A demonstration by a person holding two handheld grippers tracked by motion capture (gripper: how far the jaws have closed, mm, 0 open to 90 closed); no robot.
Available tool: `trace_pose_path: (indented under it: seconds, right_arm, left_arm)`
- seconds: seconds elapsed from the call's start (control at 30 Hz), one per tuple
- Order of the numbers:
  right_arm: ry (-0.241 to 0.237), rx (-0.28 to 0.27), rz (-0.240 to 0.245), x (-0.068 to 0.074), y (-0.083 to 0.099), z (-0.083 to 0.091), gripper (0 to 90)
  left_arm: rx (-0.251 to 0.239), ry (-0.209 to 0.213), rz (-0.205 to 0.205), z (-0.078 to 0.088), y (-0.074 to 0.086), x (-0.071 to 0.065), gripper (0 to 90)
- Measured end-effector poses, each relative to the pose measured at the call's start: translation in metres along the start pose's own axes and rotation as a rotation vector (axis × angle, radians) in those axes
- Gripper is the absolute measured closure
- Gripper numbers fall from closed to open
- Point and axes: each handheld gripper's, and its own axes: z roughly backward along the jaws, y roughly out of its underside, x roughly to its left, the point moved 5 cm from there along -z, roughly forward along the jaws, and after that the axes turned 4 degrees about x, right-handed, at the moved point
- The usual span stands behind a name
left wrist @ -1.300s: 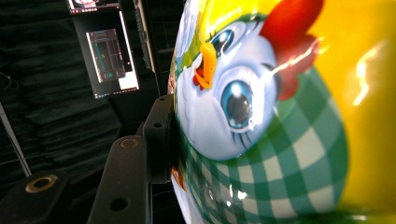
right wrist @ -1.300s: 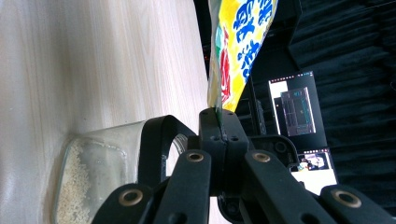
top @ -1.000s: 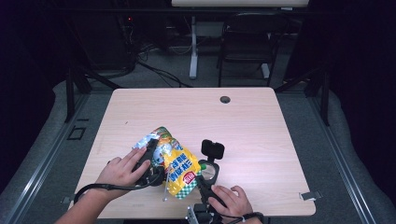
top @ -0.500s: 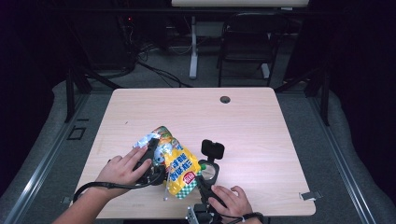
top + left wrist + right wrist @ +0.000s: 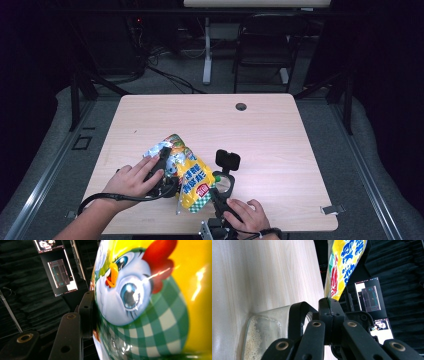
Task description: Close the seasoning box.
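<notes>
A yellow snack bag [image 5: 192,177] with a green checked base and a cartoon chicken [image 5: 130,290] is held up over the front of the wooden table [image 5: 270,145]. My left gripper [image 5: 164,169] clasps the bag's upper part from the left; one black jaw lies flat against the foil and the other is hidden behind the bag. My right gripper [image 5: 329,305] is shut on the bag's thin lower edge [image 5: 342,267], and it comes up from the table's front edge [image 5: 212,190]. Just under that gripper stands a clear glass container [image 5: 262,335] with pale grains in it.
A round cable hole [image 5: 241,106] sits near the table's far edge. A dark chair [image 5: 262,45] and a white desk leg [image 5: 207,50] stand beyond the table. Lit monitors [image 5: 61,273] hang in the dark room. Bare tabletop spreads to the right and far side.
</notes>
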Motion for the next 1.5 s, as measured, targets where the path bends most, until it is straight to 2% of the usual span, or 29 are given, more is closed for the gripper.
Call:
trace_pose_path:
  seconds: [0.1, 0.13, 0.17, 0.27, 0.6, 0.7, 0.87, 1.0, 1.03, 1.07, 1.13, 1.5]
  right_arm:
    - [0.001, -0.001, -0.003, 0.000, 0.000, 0.000, 90.0]
    - [-0.001, 0.014, -0.007, 0.000, 0.000, 0.001, 90.0]
    - [-0.001, 0.012, -0.010, 0.000, 0.000, 0.001, 90.0]
    - [0.000, 0.007, -0.019, 0.000, 0.001, 0.001, 90.0]
    - [-0.001, -0.002, -0.063, -0.002, 0.001, 0.002, 90.0]
    - [-0.002, -0.001, -0.062, -0.002, 0.001, 0.003, 90.0]
    - [-0.016, -0.015, -0.114, -0.002, 0.001, 0.002, 90.0]
    - [-0.017, -0.013, -0.115, -0.001, 0.002, 0.002, 90.0]
    - [-0.017, -0.018, -0.112, -0.001, 0.002, 0.002, 90.0]
    - [-0.018, -0.016, -0.111, -0.001, 0.002, 0.002, 90.0]
    - [-0.023, -0.011, -0.112, 0.000, 0.002, 0.002, 90.0]
    - [-0.031, -0.022, -0.133, 0.001, 0.003, 0.000, 90.0]
  left_arm:
    - [0.002, -0.002, -0.009, 0.000, 0.000, 0.001, 58.5]
    - [0.003, -0.002, -0.013, 0.000, -0.001, 0.002, 58.6]
    - [-0.005, -0.017, -0.012, 0.000, -0.001, 0.003, 58.6]
    - [0.005, 0.003, -0.018, 0.001, -0.001, 0.004, 58.6]
    - [0.005, 0.000, -0.046, 0.002, -0.003, 0.011, 59.8]
    - [0.001, -0.002, -0.057, 0.003, -0.004, 0.014, 60.5]
    - [0.002, 0.006, -0.071, 0.004, -0.006, 0.018, 63.6]
    - [0.001, 0.001, -0.083, 0.004, -0.008, 0.020, 64.2]
    - [0.001, -0.003, -0.102, 0.004, -0.009, 0.021, 64.3]
    - [0.007, 0.007, -0.096, 0.004, -0.009, 0.020, 64.3]
    - [0.004, 0.003, -0.113, 0.004, -0.010, 0.021, 64.4]
    - [0.009, 0.019, -0.120, 0.004, -0.010, 0.022, 64.6]
